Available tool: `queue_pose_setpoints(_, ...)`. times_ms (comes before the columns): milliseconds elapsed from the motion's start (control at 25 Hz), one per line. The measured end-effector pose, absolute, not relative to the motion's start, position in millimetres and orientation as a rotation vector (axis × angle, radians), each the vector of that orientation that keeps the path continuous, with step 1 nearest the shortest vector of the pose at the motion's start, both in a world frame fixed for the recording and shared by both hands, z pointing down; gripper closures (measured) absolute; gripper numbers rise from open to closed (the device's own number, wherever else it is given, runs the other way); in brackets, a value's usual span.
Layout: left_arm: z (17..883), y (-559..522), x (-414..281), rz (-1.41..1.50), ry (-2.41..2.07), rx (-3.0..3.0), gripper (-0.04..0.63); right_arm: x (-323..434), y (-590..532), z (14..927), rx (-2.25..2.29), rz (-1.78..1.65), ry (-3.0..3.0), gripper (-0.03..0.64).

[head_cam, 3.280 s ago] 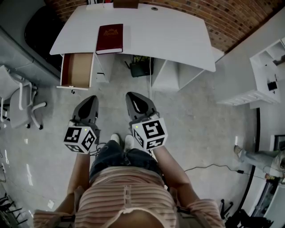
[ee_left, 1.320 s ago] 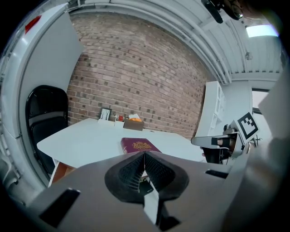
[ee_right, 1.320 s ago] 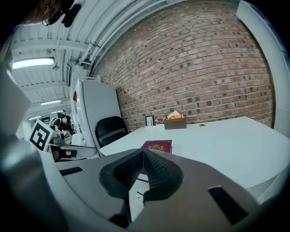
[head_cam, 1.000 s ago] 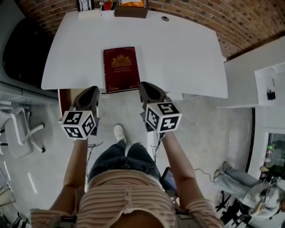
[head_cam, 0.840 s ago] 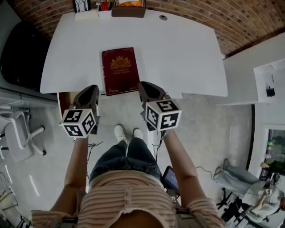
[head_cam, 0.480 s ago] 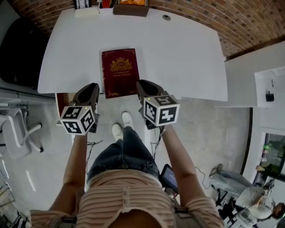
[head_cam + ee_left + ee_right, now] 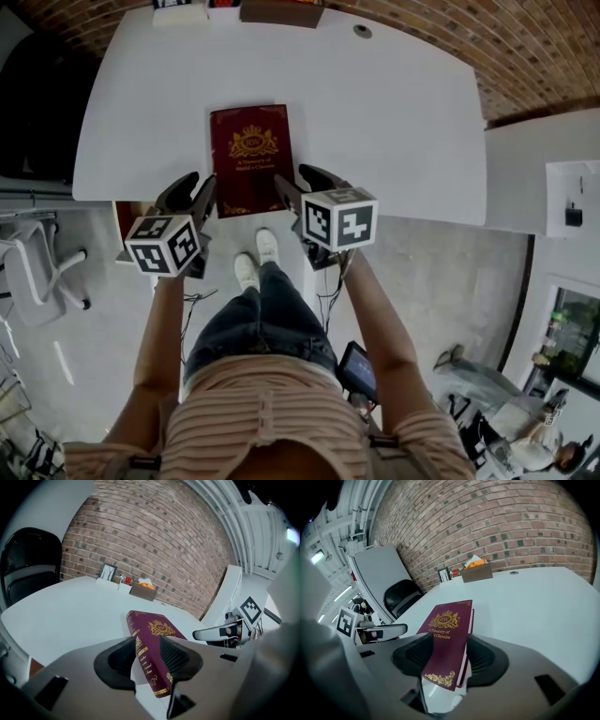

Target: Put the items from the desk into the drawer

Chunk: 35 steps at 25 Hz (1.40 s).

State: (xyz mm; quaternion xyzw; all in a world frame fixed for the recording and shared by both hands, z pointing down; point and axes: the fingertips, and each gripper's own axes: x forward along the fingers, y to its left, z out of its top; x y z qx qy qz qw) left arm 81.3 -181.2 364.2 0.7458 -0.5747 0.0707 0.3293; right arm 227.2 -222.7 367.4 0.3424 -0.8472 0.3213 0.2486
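Moved: the left gripper [image 7: 196, 188] and the right gripper [image 7: 299, 184] have come up to the near end of the book [image 7: 251, 159] since half a second ago. Their jaws, which looked together then, now stand spread.
Book: a dark red hardback with a gold crest, lying flat and cover up on the white desk [image 7: 394, 103], close to its front edge.
Left gripper: jaws apart at the book's near left corner. In the left gripper view the gilt spine shows in the gap between them; whether they touch it cannot be told.
Right gripper: jaws apart at the book's near right corner. In the right gripper view the near end of the cover lies between them.
Drawer [image 7: 123, 218]: only a brown sliver shows, under the desk's left front edge, just beside the left gripper.
Far edge: a brown box [image 7: 279, 11] stands at the back of the desk, by the brick wall [image 7: 525, 47].
Person: stands at the desk's front in a striped top and jeans.
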Motion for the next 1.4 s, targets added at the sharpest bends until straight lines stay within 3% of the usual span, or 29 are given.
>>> queue_pose_setpoints(680, 406.7, -215.9, 98.4, 0.216, -1.335, 1.758, 0.379, 214.9, -250.1, 413.2, 0.745, 1.072, -2.151, 0.39)
queue_pose_setpoints(1400, 387.6, -211.5, 103.7, 0.166, -1.405, 1.742, 0.376, 210.0, -244.6, 392.4, 0.701, 0.97, -2.204, 0.422)
